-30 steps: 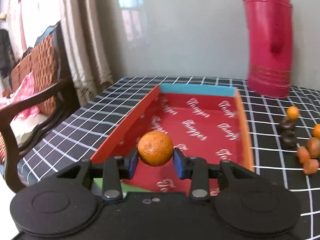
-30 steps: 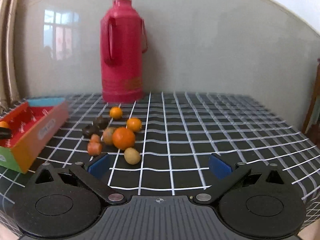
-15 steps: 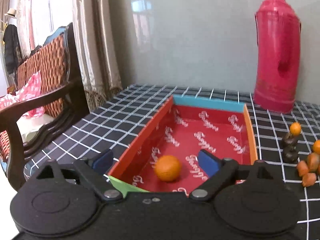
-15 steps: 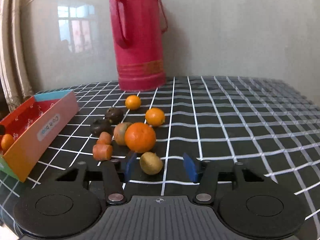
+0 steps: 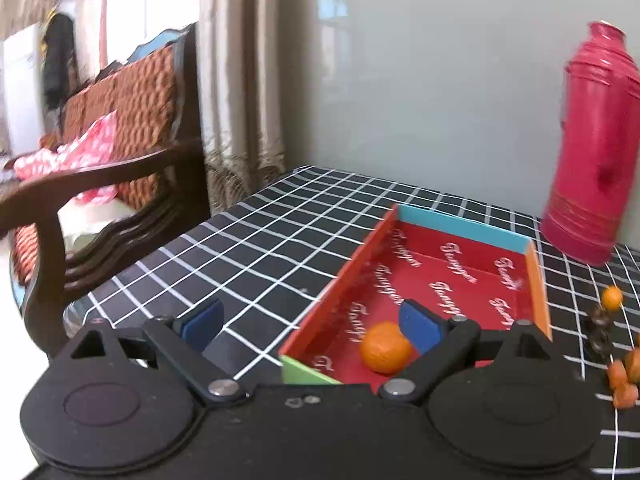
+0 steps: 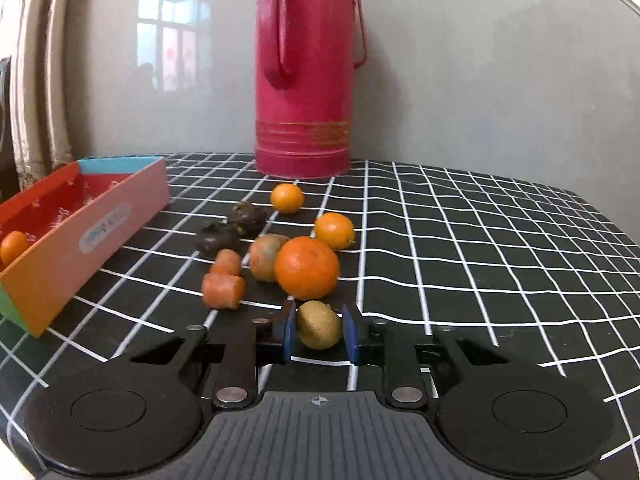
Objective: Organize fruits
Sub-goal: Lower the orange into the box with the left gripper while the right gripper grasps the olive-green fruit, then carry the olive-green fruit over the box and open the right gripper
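Note:
My left gripper (image 5: pixel 310 326) is open and empty at the near left corner of the red cardboard box (image 5: pixel 536 276). An orange (image 5: pixel 384 347) lies on the box floor by the right finger. My right gripper (image 6: pixel 320 332) is shut on a small yellow-green fruit (image 6: pixel 319 325) low on the tablecloth. Just beyond it lie a large orange (image 6: pixel 307 267), two small oranges (image 6: pixel 334 230), a mottled fruit (image 6: pixel 264 256), two orange chunks (image 6: pixel 222 290) and two dark fruits (image 6: pixel 218 238). The box (image 6: pixel 100 236) stands at left in the right wrist view, with the orange (image 6: pixel 14 246) in it.
A tall red thermos (image 6: pixel 308 68) stands at the back by the wall; it also shows in the left wrist view (image 5: pixel 592 140). A wooden chair (image 5: pixel 100 176) and curtain stand left of the table. The table's left edge (image 5: pixel 132 264) is near the box.
My left gripper opened and dropped the orange into the box, then swung left. My right gripper moved forward and closed on the yellow-green fruit.

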{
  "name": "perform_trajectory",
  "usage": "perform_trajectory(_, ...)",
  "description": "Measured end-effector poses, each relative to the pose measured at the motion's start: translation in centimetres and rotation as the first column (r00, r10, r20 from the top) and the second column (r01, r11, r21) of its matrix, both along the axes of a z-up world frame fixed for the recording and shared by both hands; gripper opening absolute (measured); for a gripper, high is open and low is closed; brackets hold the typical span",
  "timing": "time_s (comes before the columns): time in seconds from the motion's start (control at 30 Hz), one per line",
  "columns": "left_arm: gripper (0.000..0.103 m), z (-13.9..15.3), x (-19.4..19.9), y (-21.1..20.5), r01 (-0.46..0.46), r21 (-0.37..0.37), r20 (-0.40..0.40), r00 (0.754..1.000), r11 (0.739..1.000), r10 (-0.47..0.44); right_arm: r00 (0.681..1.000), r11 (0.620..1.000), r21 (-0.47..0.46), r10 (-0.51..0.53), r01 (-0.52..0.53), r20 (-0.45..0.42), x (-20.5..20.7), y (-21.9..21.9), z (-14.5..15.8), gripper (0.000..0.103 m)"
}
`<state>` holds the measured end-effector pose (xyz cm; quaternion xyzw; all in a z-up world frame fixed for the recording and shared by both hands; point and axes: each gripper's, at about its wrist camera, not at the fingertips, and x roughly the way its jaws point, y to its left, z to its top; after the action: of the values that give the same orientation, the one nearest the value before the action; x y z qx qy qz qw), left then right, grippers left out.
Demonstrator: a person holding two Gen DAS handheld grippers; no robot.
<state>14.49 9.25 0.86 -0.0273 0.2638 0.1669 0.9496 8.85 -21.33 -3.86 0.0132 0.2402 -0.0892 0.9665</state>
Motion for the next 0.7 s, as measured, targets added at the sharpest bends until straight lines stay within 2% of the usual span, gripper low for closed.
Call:
perform_trajectory(0.07, 0.088, 0.1, -0.1, 0.8, -0.032, -0.02, -0.001, 0.999, 0.999, 0.032, 0.998, 0.999, 0.033, 0.012, -0.014, 0.056, -0.4, 0.4, 0.7, 0.025)
perform_trajectory(0.17, 0.088, 0.2, 0.0, 2.0, -0.086, -0.051, -0.002, 0.996, 0.995, 0.086, 0.984, 0.991, 0.093, 0.076, -0.092, 0.159, -0.8, 1.8, 2.4, 0.025)
perform_trajectory(0.3, 0.088, 0.1, -0.2, 3.1, -0.132, -0.056, -0.008, 0.991, 0.99, 0.132, 0.947, 0.951, 0.184, 0.198, -0.248, 0.255, -0.1, 4.8, 3.9, 0.025)
perform_trajectory(0.37, 0.088, 0.0, -0.2, 3.5, -0.139, -0.05, -0.01, 0.99, 0.989, 0.139, 0.928, 0.926, 0.2, 0.266, -0.321, 0.26, 0.8, 6.8, 4.0, 0.025)
perform_trajectory(0.5, 0.088, -0.2, -0.3, 4.0, -0.149, -0.04, -0.017, 0.989, 0.988, 0.148, 0.889, 0.886, 0.165, 0.39, -0.434, 0.242, 2.0, 11.3, 3.5, 0.025)
perform_trajectory(0.7, 0.088, -0.3, -0.2, 4.2, -0.145, -0.036, -0.024, 0.989, 0.989, 0.145, 0.864, 0.863, 0.113, 0.469, -0.492, 0.18, 2.9, 15.3, 2.3, 0.026)
